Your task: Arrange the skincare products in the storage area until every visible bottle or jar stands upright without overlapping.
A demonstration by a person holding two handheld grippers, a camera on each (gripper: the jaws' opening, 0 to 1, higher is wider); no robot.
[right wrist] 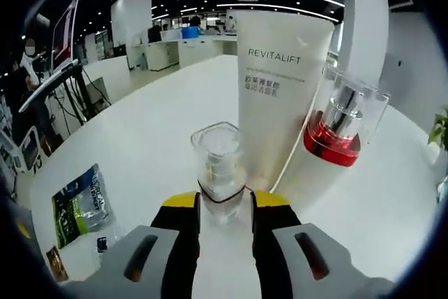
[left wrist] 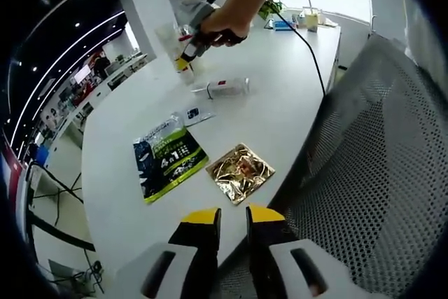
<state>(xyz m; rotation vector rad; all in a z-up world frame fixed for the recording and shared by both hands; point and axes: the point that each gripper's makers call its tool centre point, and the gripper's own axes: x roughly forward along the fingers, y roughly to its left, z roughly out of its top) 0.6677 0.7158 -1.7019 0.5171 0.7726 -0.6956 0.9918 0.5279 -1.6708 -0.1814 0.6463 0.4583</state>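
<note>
While my right gripper [right wrist: 225,204] has its jaws closed on the clear plastic bottle with a see-through cap [right wrist: 220,166], which stands upright on the white counter [right wrist: 150,120] just in front of the tall white Revitalift tube [right wrist: 280,89] and the red-based clear pump bottle [right wrist: 339,127], I'd part the jaws gently so it doesn't tip. My left gripper [left wrist: 232,218] hangs empty, jaws slightly apart, at the counter's near edge, and the white tube lying on its side [left wrist: 222,87] looks like the next piece to stand up.

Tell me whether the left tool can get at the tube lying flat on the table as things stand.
Probably yes. The left tool hangs open at the table's near edge, and the lying tube sits farther in with bare tabletop around it; the green sachet and gold sachet lie between.
</note>
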